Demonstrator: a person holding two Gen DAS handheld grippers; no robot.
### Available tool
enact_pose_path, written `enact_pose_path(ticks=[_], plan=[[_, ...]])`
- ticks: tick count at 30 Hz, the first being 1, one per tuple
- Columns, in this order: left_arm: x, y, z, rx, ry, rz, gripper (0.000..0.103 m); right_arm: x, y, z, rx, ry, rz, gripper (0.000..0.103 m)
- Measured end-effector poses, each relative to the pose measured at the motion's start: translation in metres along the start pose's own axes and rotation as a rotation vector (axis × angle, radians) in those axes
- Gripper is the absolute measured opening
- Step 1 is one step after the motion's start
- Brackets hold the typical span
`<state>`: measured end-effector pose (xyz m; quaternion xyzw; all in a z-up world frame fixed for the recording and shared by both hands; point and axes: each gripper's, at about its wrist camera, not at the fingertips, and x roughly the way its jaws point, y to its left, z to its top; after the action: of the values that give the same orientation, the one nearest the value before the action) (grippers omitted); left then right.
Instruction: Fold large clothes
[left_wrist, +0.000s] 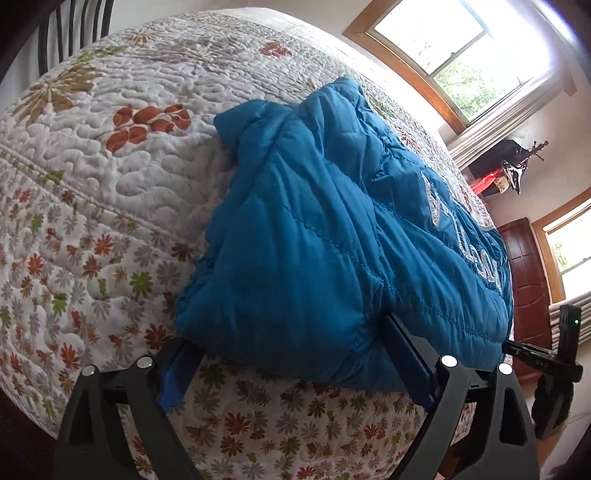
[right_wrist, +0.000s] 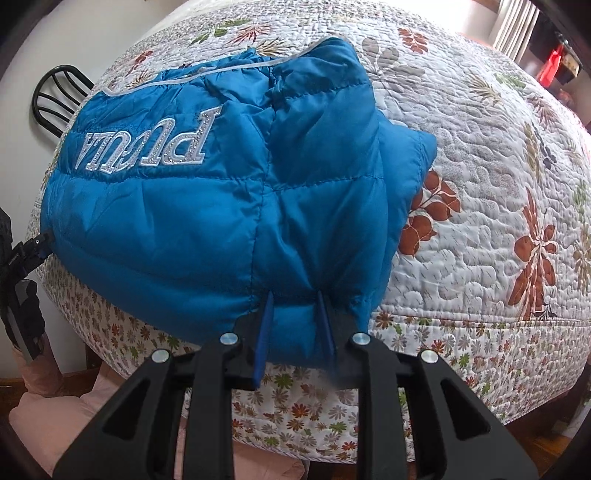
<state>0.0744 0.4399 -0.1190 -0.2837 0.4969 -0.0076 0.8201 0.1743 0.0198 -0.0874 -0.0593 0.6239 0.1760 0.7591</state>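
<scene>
Right wrist: fingers (right_wrist: 266, 325) astride jacket (right_wrist: 207, 206) hem.

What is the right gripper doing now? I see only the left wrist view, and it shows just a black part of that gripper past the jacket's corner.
Observer: The right gripper has its fingers close together, with a puffy fold of the blue jacket at its near hem squeezed between them.
Operator: Which part of the jacket is at the far end?
Observer: An opening edged with grey piping lies there, on the quilt.
Operator: Where is the lettering from that gripper?
Observer: The silver lettering sits to the left of the gripped fold and appears upside down to the right wrist camera.
</scene>
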Motion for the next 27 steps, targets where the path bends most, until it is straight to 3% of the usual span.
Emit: enact_pose_path(ticks=[5, 8, 14, 19, 23, 27], plan=[[0.003, 0.006, 0.008, -0.059, -0.033, -0.045, 0.089, 0.009, -0.008, 0.001, 0.017, 0.013, 0.043, 0.022], [0.000, 0.012, 0.011, -0.104, -0.061, -0.065, 0.076, 0.003, -0.010, -0.002, 0.019, 0.014, 0.039, 0.016], [0.001, 0.005, 0.009, -0.104, -0.094, -0.069, 0.046, 0.011, -0.014, -0.001, 0.024, 0.023, 0.062, 0.016], [-0.006, 0.005, 0.001, -0.131, -0.168, -0.104, 0.023, 0.017, -0.016, 0.002, 0.038, 0.022, 0.102, 0.016], [-0.016, -0.012, 0.000, -0.087, -0.242, -0.073, 0.017, 0.014, -0.017, -0.001, 0.046, 0.016, 0.111, 0.015], [-0.044, -0.049, 0.001, 0.073, -0.359, -0.021, 0.015, 0.005, -0.023, -0.006, 0.058, 0.005, 0.124, 0.016]])
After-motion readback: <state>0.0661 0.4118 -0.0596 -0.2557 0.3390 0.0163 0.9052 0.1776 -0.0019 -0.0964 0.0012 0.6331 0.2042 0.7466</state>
